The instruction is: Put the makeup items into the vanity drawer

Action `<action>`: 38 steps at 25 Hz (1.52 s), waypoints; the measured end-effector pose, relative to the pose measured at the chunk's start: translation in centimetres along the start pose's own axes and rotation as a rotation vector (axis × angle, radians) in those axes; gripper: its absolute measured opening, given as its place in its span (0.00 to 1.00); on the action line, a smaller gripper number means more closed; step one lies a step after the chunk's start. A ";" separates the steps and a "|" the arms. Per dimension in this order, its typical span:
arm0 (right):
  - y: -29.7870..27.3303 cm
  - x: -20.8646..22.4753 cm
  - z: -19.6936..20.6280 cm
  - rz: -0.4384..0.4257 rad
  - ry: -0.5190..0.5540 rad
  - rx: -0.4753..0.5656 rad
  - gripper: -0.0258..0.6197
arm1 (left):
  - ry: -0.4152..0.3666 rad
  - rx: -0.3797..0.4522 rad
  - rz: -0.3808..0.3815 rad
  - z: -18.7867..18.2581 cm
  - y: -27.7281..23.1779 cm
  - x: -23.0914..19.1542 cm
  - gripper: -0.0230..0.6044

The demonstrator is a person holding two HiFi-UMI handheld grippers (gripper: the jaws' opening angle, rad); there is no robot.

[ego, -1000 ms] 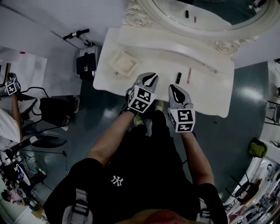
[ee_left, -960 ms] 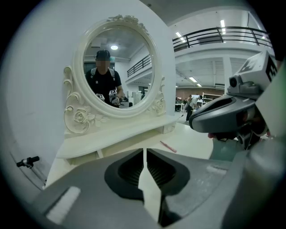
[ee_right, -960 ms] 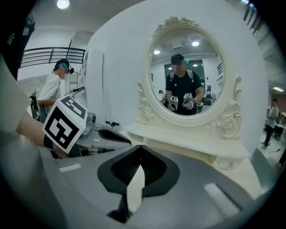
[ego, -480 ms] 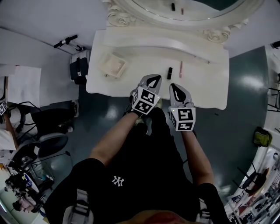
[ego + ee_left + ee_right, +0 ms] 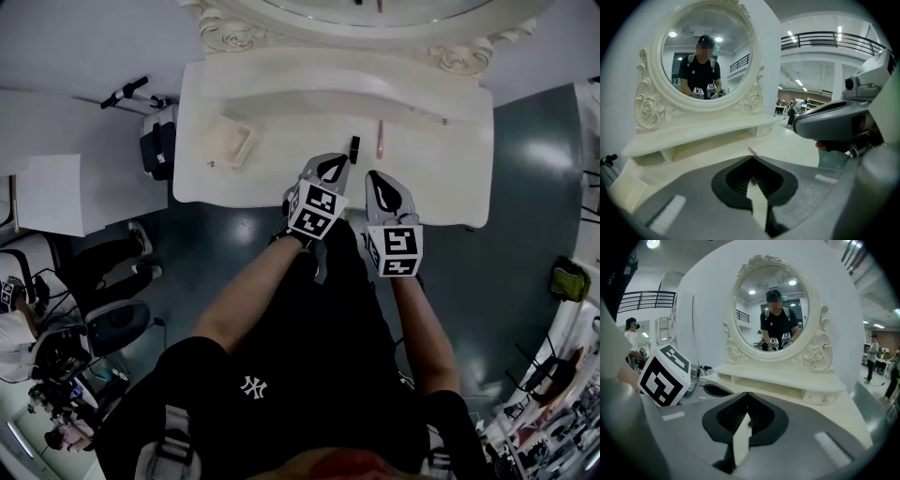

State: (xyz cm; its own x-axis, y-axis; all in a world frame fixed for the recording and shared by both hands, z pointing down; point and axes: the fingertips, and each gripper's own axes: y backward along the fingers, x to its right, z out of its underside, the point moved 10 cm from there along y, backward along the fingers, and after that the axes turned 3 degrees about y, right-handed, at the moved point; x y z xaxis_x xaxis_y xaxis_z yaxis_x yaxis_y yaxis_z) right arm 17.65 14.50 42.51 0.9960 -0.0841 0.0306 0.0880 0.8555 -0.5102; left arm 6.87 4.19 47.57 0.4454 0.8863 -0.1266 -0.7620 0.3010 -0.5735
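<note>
A black case (image 5: 157,150) stands on the glossy grey floor (image 5: 525,169), near a white board (image 5: 52,194).

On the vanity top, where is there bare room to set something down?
The widest bare patch is the right end of the vanity top, between the pink stick and the right edge. Another lies between the small tray and the black tube. The front middle is crowded: both items, the left gripper and right gripper.

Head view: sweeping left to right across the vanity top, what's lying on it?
shallow cream tray → black tube → pink stick
</note>
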 end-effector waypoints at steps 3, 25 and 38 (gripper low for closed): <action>-0.7 1.0 0.6 0.000 -0.008 -0.004 0.08 | 0.019 -0.018 -0.005 0.5 -1.4 0.0 0.04; -3.3 6.6 3.0 -0.063 -0.056 -0.069 0.08 | 0.162 -0.088 -0.157 3.3 -8.9 0.7 0.19; -4.6 7.2 3.3 -0.090 -0.063 -0.077 0.08 | 0.160 -0.145 -0.168 4.0 -10.2 0.4 0.20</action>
State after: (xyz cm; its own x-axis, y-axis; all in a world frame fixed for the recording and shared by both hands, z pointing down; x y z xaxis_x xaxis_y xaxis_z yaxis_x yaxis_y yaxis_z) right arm 24.50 11.61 47.89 0.9833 -0.1246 0.1325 0.1783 0.8038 -0.5676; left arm 12.97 2.91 56.59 0.6371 0.7580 -0.1395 -0.6009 0.3751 -0.7059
